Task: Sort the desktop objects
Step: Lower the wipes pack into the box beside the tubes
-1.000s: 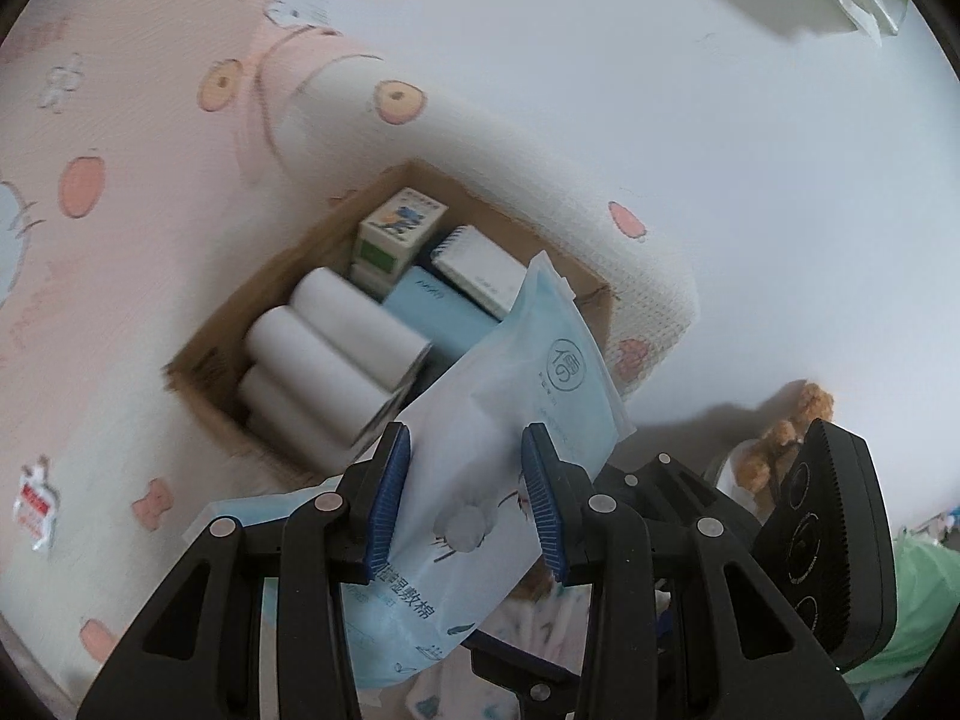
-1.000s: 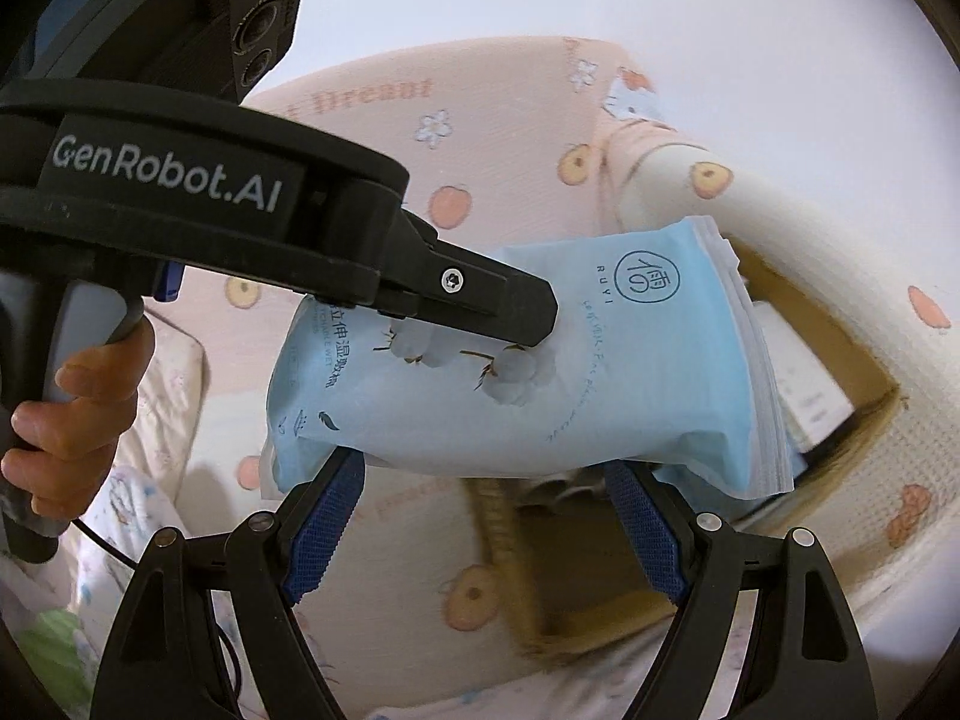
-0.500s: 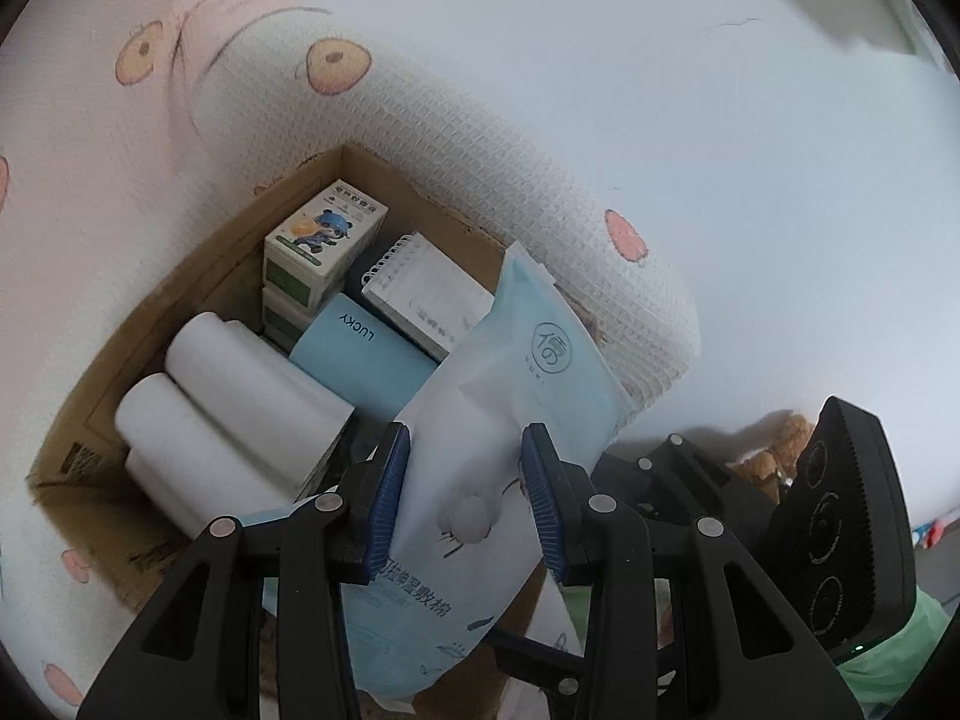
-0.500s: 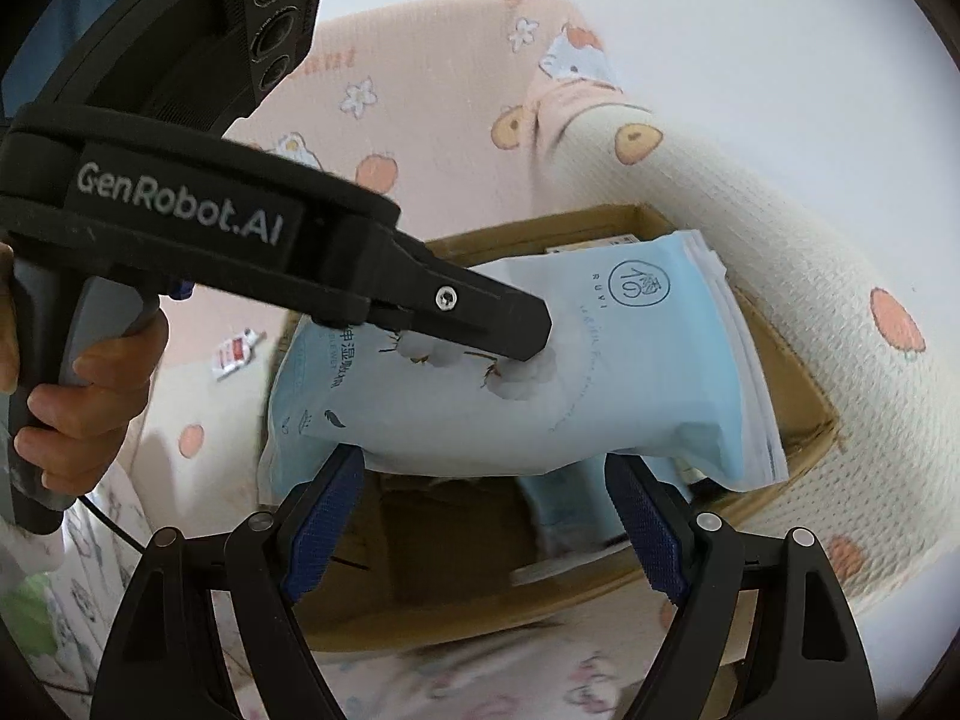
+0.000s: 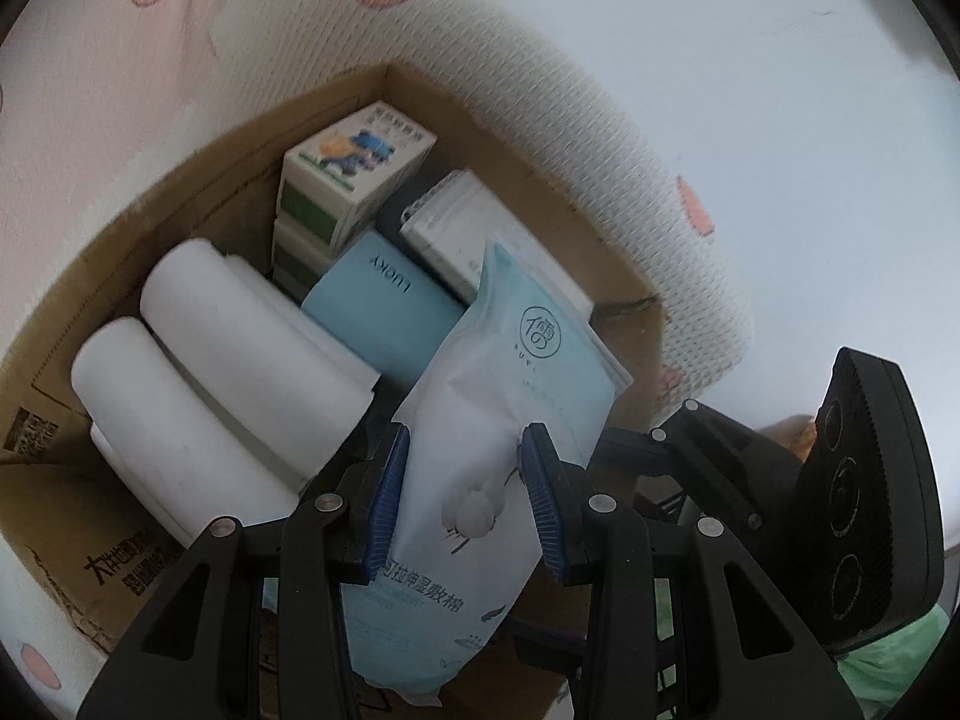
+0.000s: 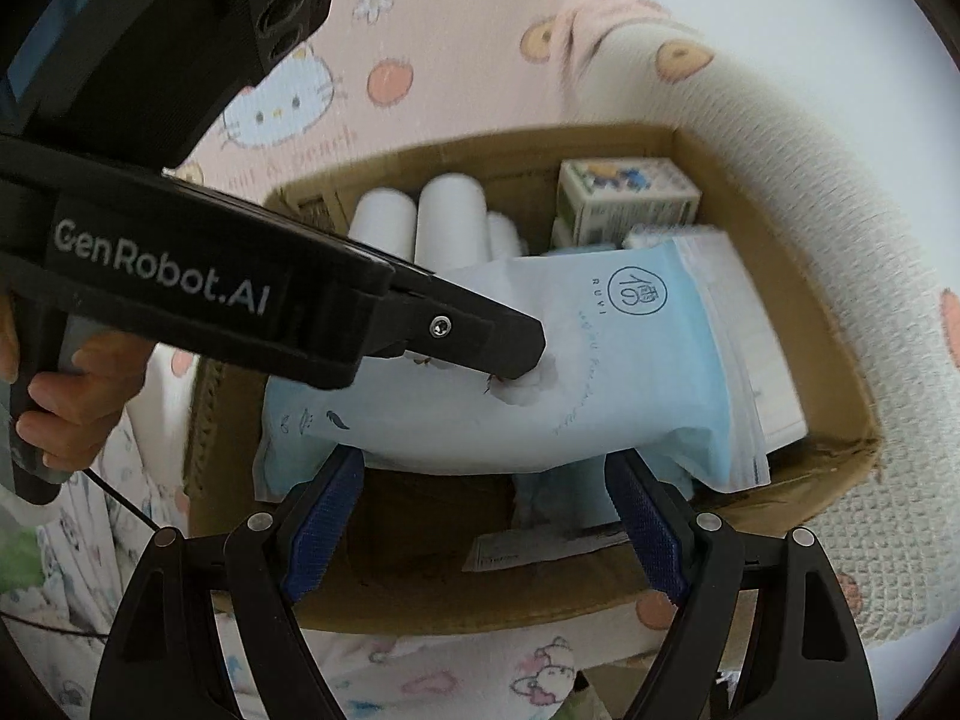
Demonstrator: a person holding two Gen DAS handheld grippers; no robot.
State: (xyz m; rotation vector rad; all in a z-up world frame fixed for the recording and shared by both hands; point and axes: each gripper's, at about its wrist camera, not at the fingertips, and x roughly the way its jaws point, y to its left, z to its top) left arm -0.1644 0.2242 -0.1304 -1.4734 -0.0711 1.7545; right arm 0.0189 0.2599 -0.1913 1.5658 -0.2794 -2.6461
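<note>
**Cotton-pad pouch held over the open carton**

My left gripper is clamped on a pale blue cotton-pad pouch, its blue pads pressing the pack's two flat faces near the printed cotton boll. The pouch sticks out forward from the jaws, tilted, with its sealed top edge reaching over the goods inside a cardboard box. From the right wrist view the same pouch lies crosswise above the box, one black finger of my left gripper laid across its face, and my left hand wrapped round the handle at the picture's left edge.

My right gripper stands with its fingers well apart — nothing is between them; the pouch hangs just beyond their tips, above the bare brown floor of the box.

Inside the box: white paper rolls side by side along one wall, a small carton with a cartoon figure and green band in the far corner, a light blue box marked LUCKY beside the rolls, and a white spiral notebook against the far wall. The box sits on bedding printed with cats and peaches — a white waffle-weave blanket banks up along its far side.
</note>
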